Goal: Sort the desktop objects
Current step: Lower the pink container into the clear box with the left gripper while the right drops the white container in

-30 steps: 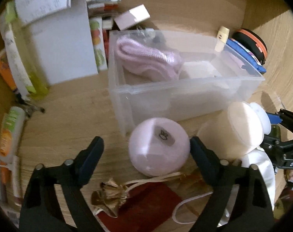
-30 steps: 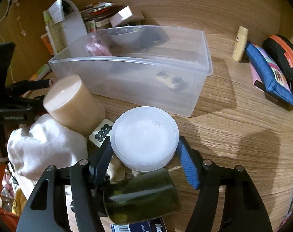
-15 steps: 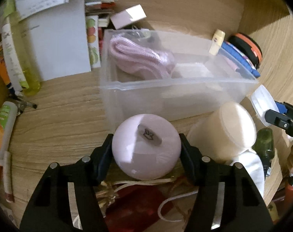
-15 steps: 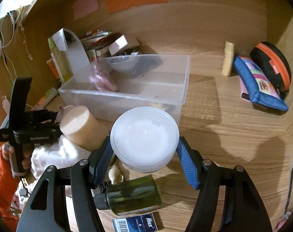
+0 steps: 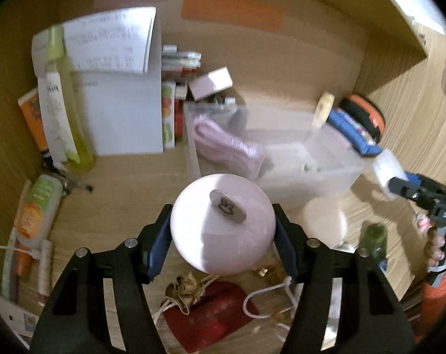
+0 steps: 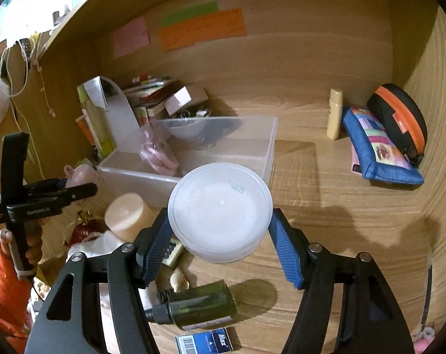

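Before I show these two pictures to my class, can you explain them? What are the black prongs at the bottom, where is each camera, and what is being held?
There is no robot. A person holds a hand-held two-finger gripper in each hand, and a fisheye camera on each looks forward along its fingers, so the prongs are the gripper itself.

In the left wrist view, the left gripper is shut on a pale pink round case. In the right wrist view, the right gripper is shut on a round translucent tub.

Both are held above a cluttered wooden desk. On it stand a clear plastic bin, a cream candle, a green bottle and a blue pouch.
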Demonstrator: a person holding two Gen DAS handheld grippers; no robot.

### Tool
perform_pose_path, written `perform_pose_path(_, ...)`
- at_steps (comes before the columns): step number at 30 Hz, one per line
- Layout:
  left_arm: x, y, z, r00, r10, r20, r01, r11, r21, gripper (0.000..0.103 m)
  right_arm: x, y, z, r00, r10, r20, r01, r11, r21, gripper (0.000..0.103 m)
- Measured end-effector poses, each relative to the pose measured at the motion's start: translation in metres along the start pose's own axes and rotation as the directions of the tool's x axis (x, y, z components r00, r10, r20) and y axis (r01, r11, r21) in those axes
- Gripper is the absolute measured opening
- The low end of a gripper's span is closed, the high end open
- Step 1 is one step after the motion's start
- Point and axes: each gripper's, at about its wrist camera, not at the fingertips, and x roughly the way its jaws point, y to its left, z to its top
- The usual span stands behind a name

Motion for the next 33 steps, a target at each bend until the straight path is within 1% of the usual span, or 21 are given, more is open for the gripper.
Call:
perform_pose_path(3,-0.005,-0.002,0.011,0.999,-0.007,0.036,0.006,1.0,0.011,0.063,0.0,0.0,0.007,1.0,-0.003,0.012,0.004,1.0,-0.007,0.062)
perform_pose_path(9,-0.003,-0.007,0.028,0.997,-0.026,0.073,0.025,1.0,0.016,0.063,0.001,0.0,0.023,0.999,-0.001,0.033,0.002,1.0,-0.027,0.062)
perform_pose_path(19,0.029,-0.004,0.043,0.999,-0.024,0.04,0.023,0.999,0.023,0.063,0.024,-0.003,0.041,1.0,0.01,0.013,-0.01,1.0,-0.029,0.062)
perform_pose_path(26,0.047,-0.002,0.045,0.999,-0.036,0.021,0.036,0.999,0.019,0.063,0.049,-0.006,0.046,1.0,0.01,-0.028,-0.011,1.0,-0.023,0.062)
perform_pose_path(30,0.054,-0.003,0.044,0.999,-0.042,0.017,0.042,0.999,0.019,0.063,0.066,-0.007,0.048,0.998,0.004,-0.055,-0.005,1.0,-0.016,0.062)
perform_pose_path(33,0.055,-0.007,0.043,0.999,-0.032,0.029,0.031,0.999,0.038,0.063,0.076,-0.007,0.047,0.998,0.01,-0.068,-0.011,1.0,-0.008,0.062)
